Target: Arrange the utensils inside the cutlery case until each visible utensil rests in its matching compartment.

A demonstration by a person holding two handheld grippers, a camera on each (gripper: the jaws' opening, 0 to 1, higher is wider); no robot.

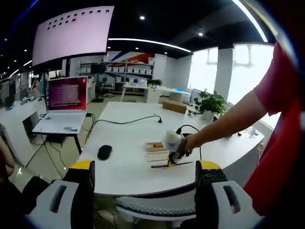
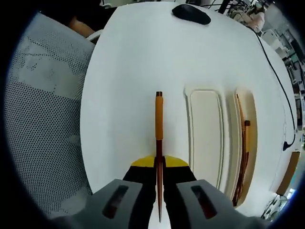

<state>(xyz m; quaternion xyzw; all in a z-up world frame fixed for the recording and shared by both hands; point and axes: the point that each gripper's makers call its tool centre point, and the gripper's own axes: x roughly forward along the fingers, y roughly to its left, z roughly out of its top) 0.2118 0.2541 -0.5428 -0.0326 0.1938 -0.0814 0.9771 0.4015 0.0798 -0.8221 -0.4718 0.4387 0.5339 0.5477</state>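
Observation:
My right gripper [image 2: 159,168] is shut on a thin brown utensil with an orange handle [image 2: 158,119], which points forward over the white table, just left of the cutlery case [image 2: 205,138]. The case is cream-white with long compartments. The nearer wide one looks bare, and a brown utensil [image 2: 245,152] lies in the narrow one on the right. In the left gripper view, a person's hand holds the right gripper [image 1: 174,149] low over the case [image 1: 155,148] and the held utensil [image 1: 167,165]. My left gripper [image 1: 145,167] hangs open, well back from the table, with nothing between its fingers.
A black mouse [image 1: 104,151] [image 2: 191,13] lies on the table [image 1: 124,171], and a black cable [image 1: 128,121] crosses it. A mesh chair [image 2: 43,119] [image 1: 152,207] stands at the table's near edge. A laptop [image 1: 64,102] sits on a side desk to the left.

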